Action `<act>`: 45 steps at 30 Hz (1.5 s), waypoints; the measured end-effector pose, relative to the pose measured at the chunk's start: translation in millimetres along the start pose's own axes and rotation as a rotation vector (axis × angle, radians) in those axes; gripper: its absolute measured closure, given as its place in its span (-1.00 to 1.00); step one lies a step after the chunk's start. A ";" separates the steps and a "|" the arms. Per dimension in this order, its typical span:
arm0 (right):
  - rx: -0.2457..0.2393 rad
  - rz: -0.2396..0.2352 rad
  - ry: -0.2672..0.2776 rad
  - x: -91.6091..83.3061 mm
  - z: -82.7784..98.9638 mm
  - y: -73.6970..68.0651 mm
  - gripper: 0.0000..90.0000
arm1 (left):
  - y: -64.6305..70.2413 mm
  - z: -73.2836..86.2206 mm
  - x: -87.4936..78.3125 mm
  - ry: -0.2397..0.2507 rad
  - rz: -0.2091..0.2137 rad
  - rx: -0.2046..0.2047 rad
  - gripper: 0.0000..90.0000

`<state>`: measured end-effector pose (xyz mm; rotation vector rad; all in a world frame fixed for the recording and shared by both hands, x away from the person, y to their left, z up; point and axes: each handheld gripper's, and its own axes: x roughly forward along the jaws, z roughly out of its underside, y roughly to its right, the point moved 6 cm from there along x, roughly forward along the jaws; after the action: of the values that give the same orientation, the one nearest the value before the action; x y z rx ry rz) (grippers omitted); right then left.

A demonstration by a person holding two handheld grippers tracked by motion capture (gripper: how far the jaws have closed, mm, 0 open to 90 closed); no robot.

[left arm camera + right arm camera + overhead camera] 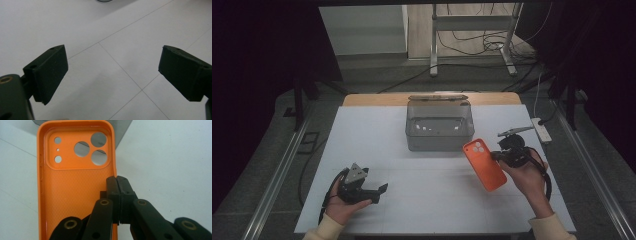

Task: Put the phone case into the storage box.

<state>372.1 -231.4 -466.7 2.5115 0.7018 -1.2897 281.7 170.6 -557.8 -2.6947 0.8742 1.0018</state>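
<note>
One orange phone case (484, 164), camera-end far.

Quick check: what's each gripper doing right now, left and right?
Left gripper: open, nothing between its jaws, above the white table.
Right gripper: shut on the side wall of the orange phone case.

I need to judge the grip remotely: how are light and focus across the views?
High view: dim, dark surround, glare spots on the grey box. Left gripper view: even light, jaws slightly soft. Right gripper view: bright, orange phone case sharp, right gripper jaws closed on its edge, nearest parts blurred.
</note>
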 end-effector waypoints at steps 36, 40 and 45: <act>-0.117 -0.045 -0.036 14.8 -6.5 -26.0 0.99 | -2.7 -1.8 2.5 -0.001 0.002 -0.004 -0.80; -0.121 -0.051 -0.034 14.2 -7.1 -27.2 0.99 | -2.9 -3.4 2.4 0.003 0.002 -0.005 -0.80; -0.143 -0.054 -0.035 15.2 -7.5 -31.7 0.99 | -1.5 -4.0 1.6 0.006 0.005 -0.002 -0.80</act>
<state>368.7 -196.4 -474.2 2.3659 0.8279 -1.2511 285.7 169.8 -555.8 -2.6996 0.8827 0.9962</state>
